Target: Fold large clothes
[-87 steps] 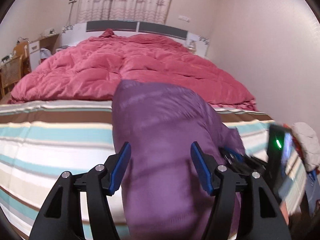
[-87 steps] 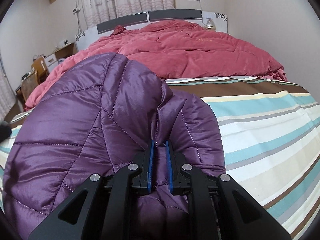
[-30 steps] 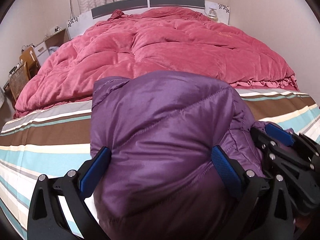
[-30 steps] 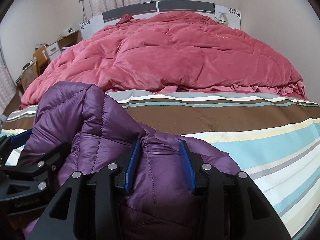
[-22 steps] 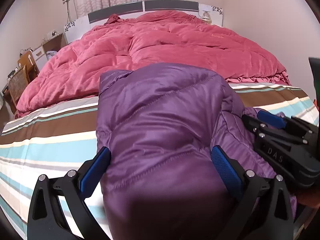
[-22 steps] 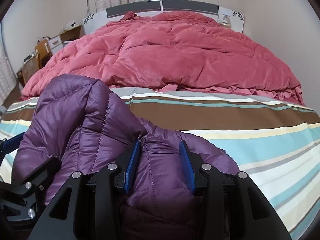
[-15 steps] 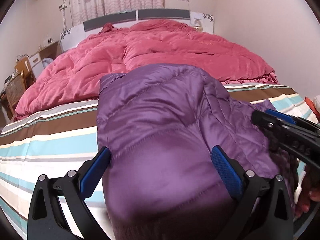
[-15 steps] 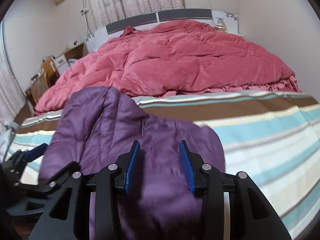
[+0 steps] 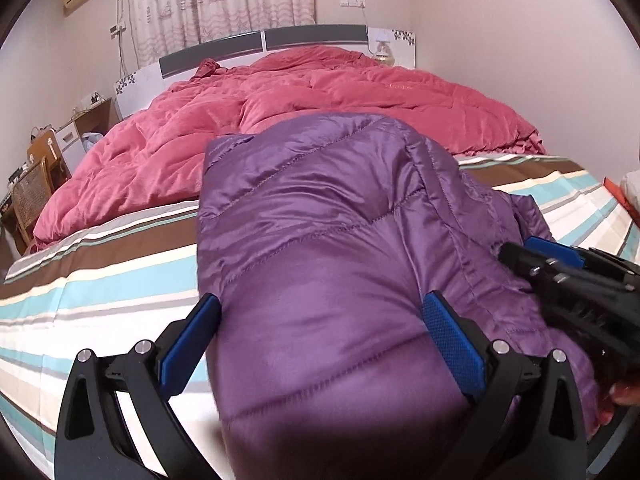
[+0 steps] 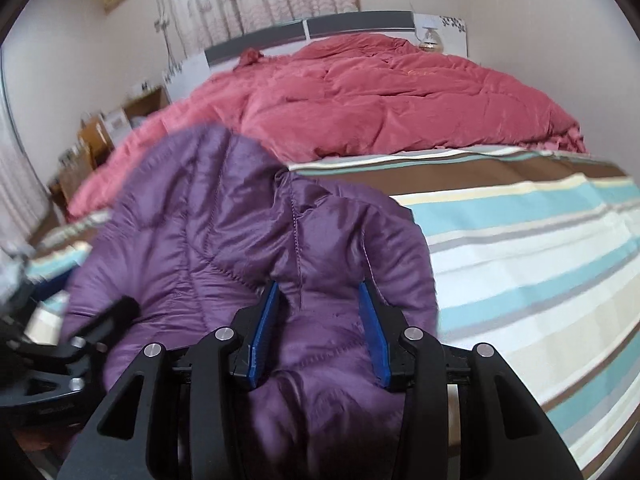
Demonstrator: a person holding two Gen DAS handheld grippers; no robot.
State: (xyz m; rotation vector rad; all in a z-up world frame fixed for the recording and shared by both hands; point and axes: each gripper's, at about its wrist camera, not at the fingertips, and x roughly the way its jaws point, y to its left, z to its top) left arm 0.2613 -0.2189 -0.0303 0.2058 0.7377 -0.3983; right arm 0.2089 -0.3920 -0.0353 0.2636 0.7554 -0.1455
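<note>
Left wrist view: jacket (image 9: 328, 264) lies bundled on the near striped sheet (image 9: 100, 292), red duvet (image 9: 320, 112) beyond. Left gripper (image 9: 320, 336) and right gripper (image 10: 320, 332) straddle it, jaws apart.

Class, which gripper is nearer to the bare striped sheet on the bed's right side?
Right. The right gripper straddles the purple puffer jacket beside that striped sheet; the left gripper sits farther left, jacket bulk between.

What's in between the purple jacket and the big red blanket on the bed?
In the right wrist view, only the striped sheet shows between the purple jacket and the red blanket, mostly its brown band. Nothing else lies there.
</note>
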